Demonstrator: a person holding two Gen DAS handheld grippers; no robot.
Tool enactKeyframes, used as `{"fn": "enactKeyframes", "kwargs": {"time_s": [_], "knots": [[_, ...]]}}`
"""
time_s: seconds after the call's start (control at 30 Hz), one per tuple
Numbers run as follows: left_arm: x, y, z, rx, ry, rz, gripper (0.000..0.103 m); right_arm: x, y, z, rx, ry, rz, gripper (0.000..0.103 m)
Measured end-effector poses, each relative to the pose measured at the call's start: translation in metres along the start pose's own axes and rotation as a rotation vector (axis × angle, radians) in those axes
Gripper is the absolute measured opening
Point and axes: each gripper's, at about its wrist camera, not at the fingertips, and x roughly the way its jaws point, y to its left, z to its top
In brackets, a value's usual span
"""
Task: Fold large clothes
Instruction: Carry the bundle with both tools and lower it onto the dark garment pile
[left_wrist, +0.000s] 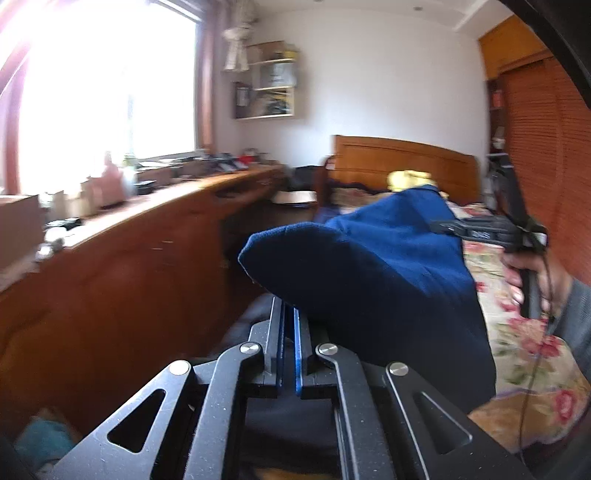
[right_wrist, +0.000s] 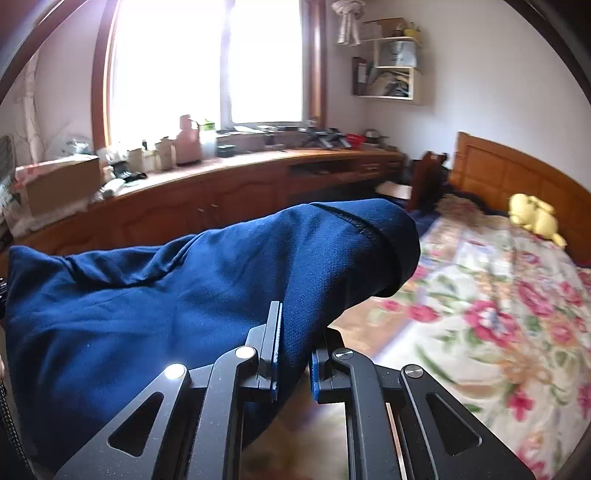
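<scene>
A large dark blue garment (left_wrist: 373, 273) hangs in the air between my two grippers, above the bed. My left gripper (left_wrist: 289, 306) is shut on one edge of it, which folds over the fingertips. In the left wrist view my right gripper (left_wrist: 443, 227) shows at the right, held in a hand, clamping the other end. In the right wrist view my right gripper (right_wrist: 295, 314) is shut on the blue garment (right_wrist: 166, 291). Its cuffed end (right_wrist: 388, 240) sticks out past the fingers. The cloth drapes left and down.
A bed with a floral cover (right_wrist: 480, 302) lies to the right, with a wooden headboard (right_wrist: 517, 173) and a yellow plush toy (right_wrist: 535, 218). A long wooden counter (right_wrist: 221, 173) with clutter runs under the bright window (right_wrist: 207, 62). Wall shelves (right_wrist: 391, 62) hang beyond.
</scene>
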Motion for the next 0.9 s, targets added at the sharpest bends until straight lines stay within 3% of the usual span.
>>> {"fn": "enactKeyframes", "kwargs": {"time_s": [0.13, 0.23, 0.33, 0.43, 0.53, 0.6, 0.73, 0.9], "knots": [[0.024, 0.047, -0.018, -0.037, 0.101, 0.109, 0.004, 0.044, 0.026, -0.008, 0.050, 0.044, 0.054, 0.014], [0.044, 0.071, -0.052, -0.083, 0.205, 0.181, 0.005, 0.088, 0.042, -0.037, 0.065, 0.202, 0.063, 0.022], [0.031, 0.074, -0.064, -0.127, 0.195, 0.135, 0.006, 0.102, 0.054, -0.068, -0.016, 0.258, 0.029, 0.032], [0.008, 0.061, -0.059, -0.092, 0.139, 0.149, 0.012, 0.090, 0.054, -0.078, -0.043, 0.237, 0.029, 0.044], [-0.005, 0.047, -0.037, -0.075, 0.079, 0.135, 0.027, 0.083, 0.069, -0.069, -0.042, 0.214, 0.066, 0.046], [-0.006, 0.039, -0.023, -0.064, 0.055, 0.114, 0.032, 0.067, 0.084, -0.068, -0.048, 0.184, 0.081, 0.047], [0.020, 0.026, -0.007, -0.047, 0.094, 0.067, 0.036, 0.039, 0.088, -0.069, -0.048, 0.137, 0.119, 0.049], [0.062, 0.022, -0.020, -0.048, 0.210, 0.064, 0.036, 0.027, 0.094, -0.077, -0.084, 0.114, 0.169, 0.050]]}}
